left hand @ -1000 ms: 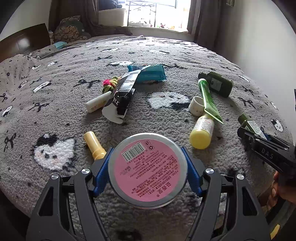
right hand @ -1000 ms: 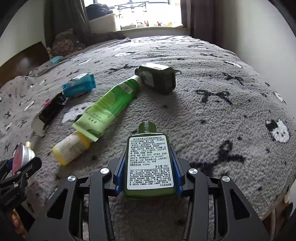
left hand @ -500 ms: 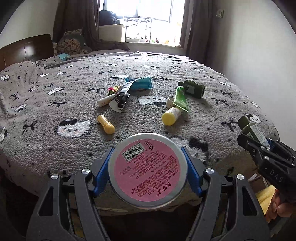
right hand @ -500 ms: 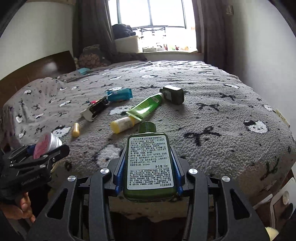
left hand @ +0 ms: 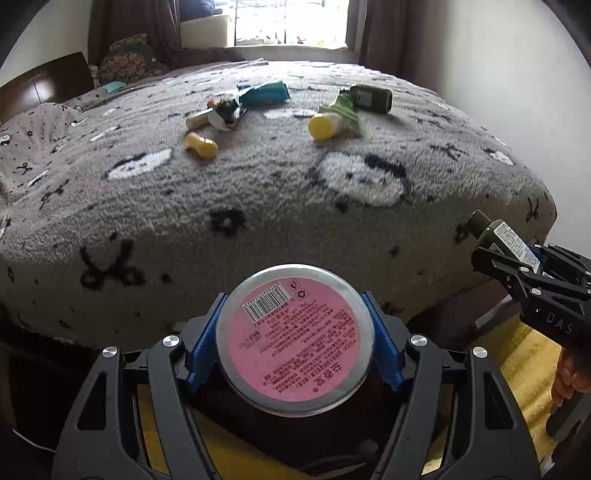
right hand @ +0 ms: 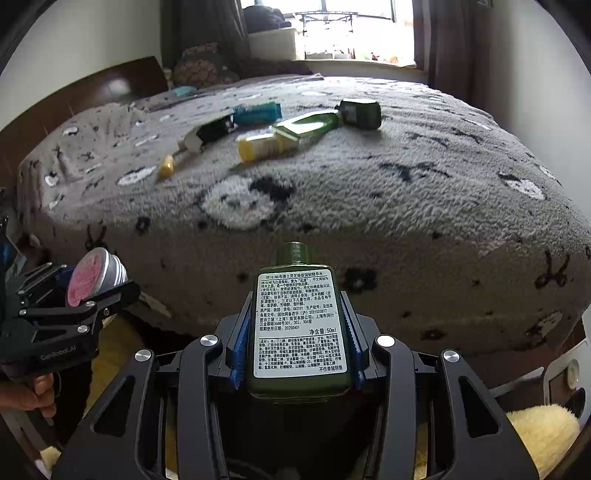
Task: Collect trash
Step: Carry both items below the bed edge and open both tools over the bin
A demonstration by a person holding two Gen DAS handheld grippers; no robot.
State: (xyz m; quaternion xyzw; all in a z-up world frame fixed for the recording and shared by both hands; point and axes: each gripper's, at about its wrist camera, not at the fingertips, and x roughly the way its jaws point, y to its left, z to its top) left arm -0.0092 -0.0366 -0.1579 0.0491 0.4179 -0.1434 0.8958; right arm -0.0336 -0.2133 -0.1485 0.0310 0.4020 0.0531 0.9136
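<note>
My left gripper (left hand: pixel 293 341) is shut on a round metal tin with a pink label (left hand: pixel 293 338), held off the foot of the bed; it also shows in the right wrist view (right hand: pixel 94 277). My right gripper (right hand: pixel 297 332) is shut on a small dark green bottle with a white label (right hand: pixel 299 325), seen also in the left wrist view (left hand: pixel 498 236). On the grey blanket (left hand: pixel 258 199) lie a yellow bottle (left hand: pixel 327 125), a green tube (left hand: pixel 343 107), a dark green bottle (left hand: pixel 371 98), a teal packet (left hand: pixel 266 92), a black-and-white wrapper (left hand: pixel 223 114) and a small yellow tube (left hand: pixel 201 144).
Both grippers hang below the bed's front edge, over a yellow rug (left hand: pixel 524 365). A dark headboard (left hand: pixel 44 85) is at the left, a window (left hand: pixel 291 22) at the back, a white wall (left hand: pixel 498 74) at the right. A white device (right hand: pixel 565 376) stands on the floor at the right.
Both grippers have pulled back from the bed and dropped lower, each still holding its item. The items on the blanket now look farther off.
</note>
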